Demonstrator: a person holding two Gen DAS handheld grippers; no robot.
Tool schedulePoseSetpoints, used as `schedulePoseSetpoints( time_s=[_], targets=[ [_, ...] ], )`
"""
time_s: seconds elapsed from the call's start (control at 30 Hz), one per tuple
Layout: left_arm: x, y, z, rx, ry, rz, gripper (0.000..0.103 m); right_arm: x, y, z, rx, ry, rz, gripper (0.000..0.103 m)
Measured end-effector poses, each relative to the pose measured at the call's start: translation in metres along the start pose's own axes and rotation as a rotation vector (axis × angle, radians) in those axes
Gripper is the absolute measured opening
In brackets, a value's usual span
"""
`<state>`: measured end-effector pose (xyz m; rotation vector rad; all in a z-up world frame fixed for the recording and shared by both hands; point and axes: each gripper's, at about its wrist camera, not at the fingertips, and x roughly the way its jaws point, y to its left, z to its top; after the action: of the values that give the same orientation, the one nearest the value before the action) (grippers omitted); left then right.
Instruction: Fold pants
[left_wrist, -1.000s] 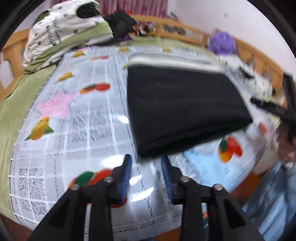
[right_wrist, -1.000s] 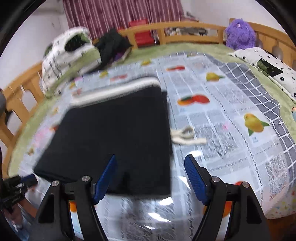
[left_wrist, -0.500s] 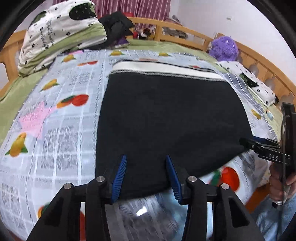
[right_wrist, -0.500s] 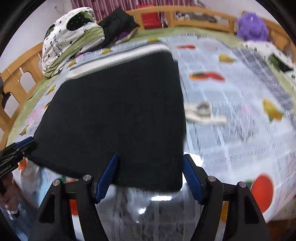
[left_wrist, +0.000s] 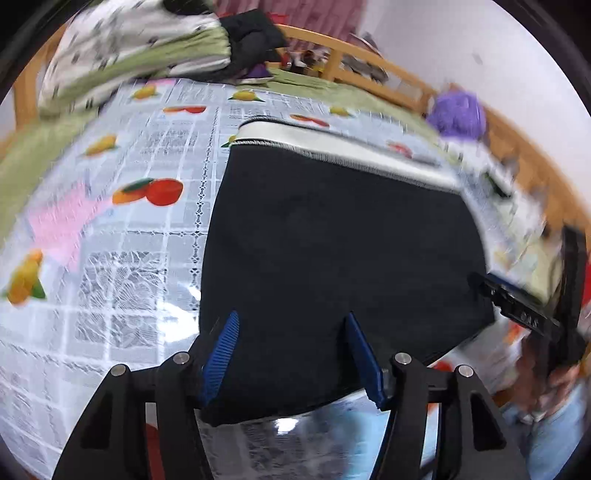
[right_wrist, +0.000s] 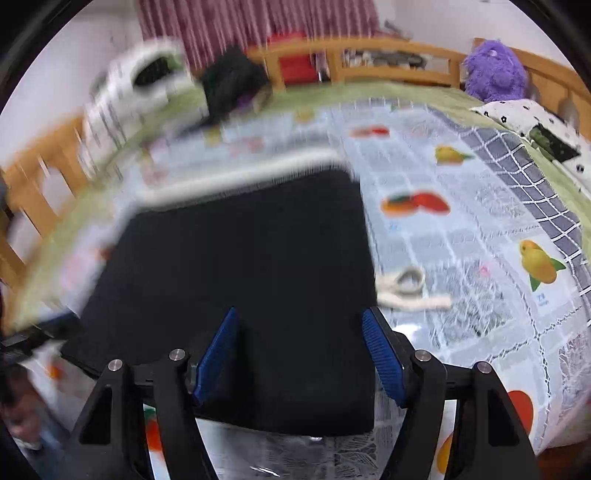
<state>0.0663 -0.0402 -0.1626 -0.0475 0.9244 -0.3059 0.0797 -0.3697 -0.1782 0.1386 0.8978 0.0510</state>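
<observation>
Your left tongs (left_wrist: 291, 354) hang over the near edge of the folded black pants (left_wrist: 332, 258), jaws opening, blue pads (left_wrist: 223, 350) apart with dark cloth showing between them but not pinched. The pants lie flat on the fruit-printed cover (left_wrist: 122, 229) of the bed, their pale waistband (left_wrist: 332, 146) at the far end. At the right edge you see your right tongs (left_wrist: 524, 312), blurred, near the pants' right corner, and a purple plush toy (left_wrist: 458, 114) beyond by the wooden rail (left_wrist: 369, 59).
</observation>
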Motion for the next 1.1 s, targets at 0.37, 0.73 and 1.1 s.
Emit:
schedulePoseSetpoints(
  time_s=[0.37,0.73,1.1],
  targets=[
    [-0.002,0.032,0.039,-0.085,0.024,-0.026,0.061,-0.005,-0.026,0.032,0.077,-0.028,0.022,0.073],
    [0.078,0.064,0.122,-0.144,0.086,-0.085,0.060,0.073,-0.041,0.100,0.169,0.036,0.176,0.072],
    [0.094,0.071,0.129,-0.171,0.017,-0.197,0.013,0.094,-0.044,0.102,0.178,0.057,0.271,0.066]
  ],
)
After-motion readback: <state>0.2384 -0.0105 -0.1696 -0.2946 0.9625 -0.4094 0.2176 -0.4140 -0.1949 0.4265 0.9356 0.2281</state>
